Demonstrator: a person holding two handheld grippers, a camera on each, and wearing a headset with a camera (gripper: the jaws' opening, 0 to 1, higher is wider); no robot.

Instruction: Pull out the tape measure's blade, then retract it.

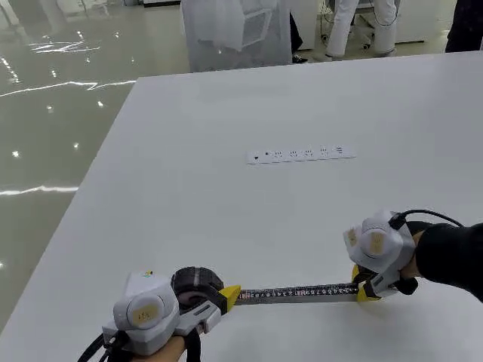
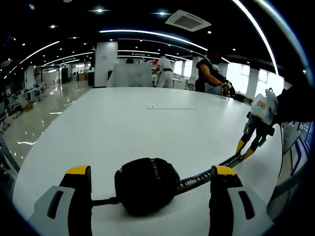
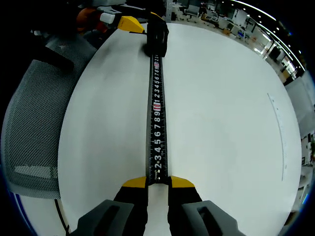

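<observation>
You are holding the left gripper (image 2: 151, 170) with its jaws standing wide apart. The tape measure's black case (image 2: 146, 186) is sitting between them with space showing on either side, so nothing is being squeezed there. In the head view that case is lying on the white table (image 1: 226, 211), well on your side of the power strip (image 1: 300, 154) and off past its left end. The blade (image 1: 298, 292) is lying pulled out flat on the table with its printed numbers facing up. It is running from the case toward the right, roughly parallel with the power strip and nearer to you than the strip is. You are pinching the free end of the blade with the right gripper (image 3: 157, 183), whose yellow-tipped jaws are pressing in on it from both sides. That end is sitting on your side of the power strip, a little beyond its right end. Past the power strip, at the far edge of the table, people in white (image 1: 362, 23) are standing.
</observation>
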